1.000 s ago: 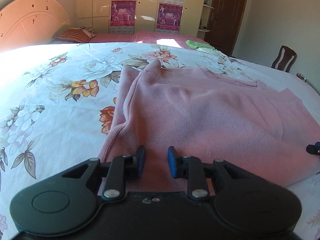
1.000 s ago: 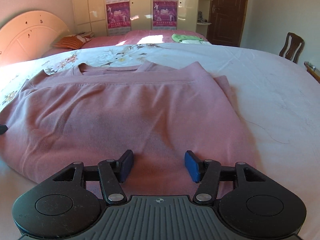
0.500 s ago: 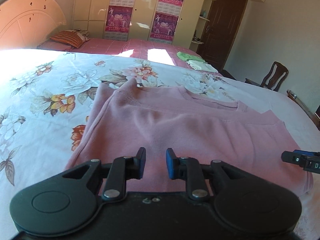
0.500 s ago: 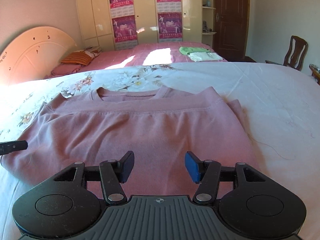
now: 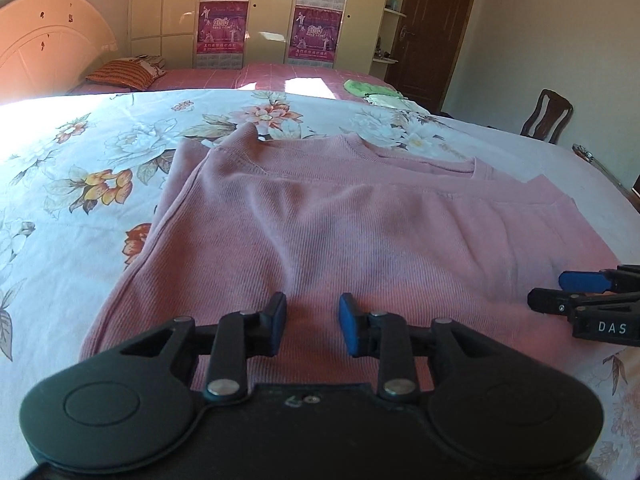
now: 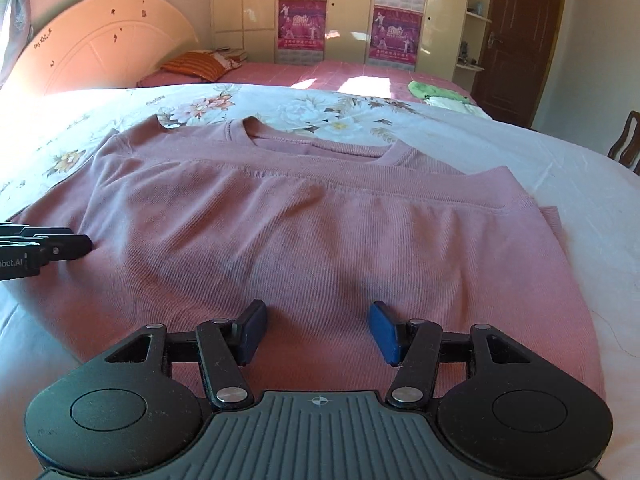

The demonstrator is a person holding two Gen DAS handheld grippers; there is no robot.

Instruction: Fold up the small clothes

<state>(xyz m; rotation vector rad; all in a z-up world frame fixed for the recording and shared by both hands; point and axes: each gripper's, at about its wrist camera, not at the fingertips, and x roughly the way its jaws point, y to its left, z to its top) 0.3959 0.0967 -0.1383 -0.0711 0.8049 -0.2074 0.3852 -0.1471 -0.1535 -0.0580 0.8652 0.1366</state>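
Note:
A pink sweater (image 5: 360,232) lies flat on the floral bedsheet (image 5: 80,152), its lower part folded up over the chest and the collar at the far side. My left gripper (image 5: 312,322) hovers over the sweater's near left edge. Its jaws are opening a little, with a narrow gap and nothing between the blue pads. In the right wrist view the same sweater (image 6: 320,240) fills the middle. My right gripper (image 6: 318,328) stands open over the sweater's near right part, holding nothing. Each gripper shows in the other's view: the right gripper (image 5: 560,292) and the left gripper (image 6: 80,246).
A second bed behind carries a striped pillow (image 5: 124,74) and folded green clothes (image 5: 366,88). A wooden chair (image 5: 548,116) stands at the right by a dark door (image 5: 432,28). A curved headboard (image 6: 100,40) and wardrobe line the back wall.
Both grippers have drawn back from the sweater, which now looks smaller. Each gripper's tips have slid further into the other's view. The left jaws stand slightly wider.

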